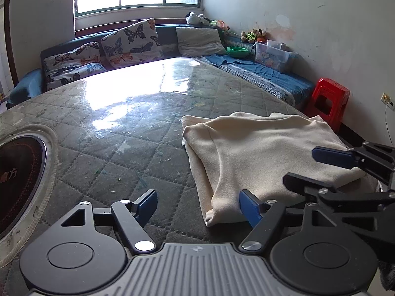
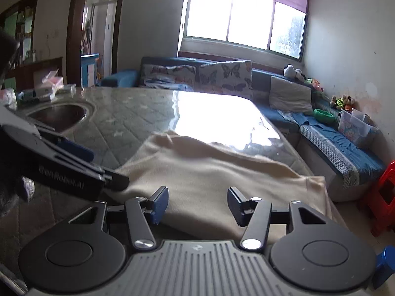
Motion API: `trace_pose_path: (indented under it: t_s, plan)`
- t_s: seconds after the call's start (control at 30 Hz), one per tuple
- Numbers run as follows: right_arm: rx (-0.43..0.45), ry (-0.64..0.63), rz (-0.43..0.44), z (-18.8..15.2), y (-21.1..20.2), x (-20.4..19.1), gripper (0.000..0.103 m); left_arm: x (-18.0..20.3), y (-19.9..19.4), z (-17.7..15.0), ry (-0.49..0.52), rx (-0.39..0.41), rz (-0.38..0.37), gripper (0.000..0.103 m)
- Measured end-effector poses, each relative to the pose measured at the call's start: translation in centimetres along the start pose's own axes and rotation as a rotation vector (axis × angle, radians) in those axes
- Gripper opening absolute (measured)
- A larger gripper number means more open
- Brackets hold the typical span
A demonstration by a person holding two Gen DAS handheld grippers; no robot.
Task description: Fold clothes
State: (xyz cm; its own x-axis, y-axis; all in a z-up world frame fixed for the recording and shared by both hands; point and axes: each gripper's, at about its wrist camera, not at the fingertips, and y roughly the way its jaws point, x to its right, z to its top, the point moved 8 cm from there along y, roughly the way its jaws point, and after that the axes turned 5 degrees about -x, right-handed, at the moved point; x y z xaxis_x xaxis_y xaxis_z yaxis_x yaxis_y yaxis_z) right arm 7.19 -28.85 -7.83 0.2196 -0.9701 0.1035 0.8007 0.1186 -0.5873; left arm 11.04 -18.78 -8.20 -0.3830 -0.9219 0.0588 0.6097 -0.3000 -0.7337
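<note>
A cream garment lies folded into a flat block on the quilted table top, toward its near right side. My left gripper stands open at the garment's near left corner, its right finger against the cloth edge and nothing between the fingers. The right gripper comes in from the right, open over the garment's near right part. In the right wrist view the same garment fills the middle, my right gripper is open just above its near edge, and the left gripper shows at the left.
A round sunken burner sits in the table at the left. Blue sofas with butterfly cushions run behind and along the right wall. A red stool stands at the table's right. Boxes sit at the far left table edge.
</note>
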Motion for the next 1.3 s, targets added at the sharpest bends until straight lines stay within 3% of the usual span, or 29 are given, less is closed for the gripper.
trace_pose_path:
  t_s: [0.17,0.73,0.83,1.03,1.13,1.3]
  plan:
    - [-0.031,-0.006,0.062,-0.3,1.2,-0.9,0.054,-1.2,-0.4,-0.3,-0.027,0.000,-0.003,0.077]
    - [-0.002,-0.088,0.095,0.0,0.4,-2.5,0.056,-3.4,-1.9,-0.9,-0.071,0.015,0.046,0.083]
    - [0.000,-0.079,0.080,0.2,-0.3,-2.5,0.067,-3.3,-2.0,-0.9,-0.071,0.015,0.044,0.088]
    - [-0.032,-0.021,0.042,-0.4,-0.8,-1.5,0.074,-2.6,-2.6,-1.4,-0.061,0.024,0.034,0.096]
    - [-0.052,0.016,0.024,-0.9,-1.1,-1.0,0.084,-2.4,-2.8,-1.6,-0.059,0.024,0.027,0.103]
    - [-0.065,0.063,-0.014,-1.7,-1.8,-0.3,0.091,-2.1,-3.0,-2.1,-0.061,0.016,0.022,0.103]
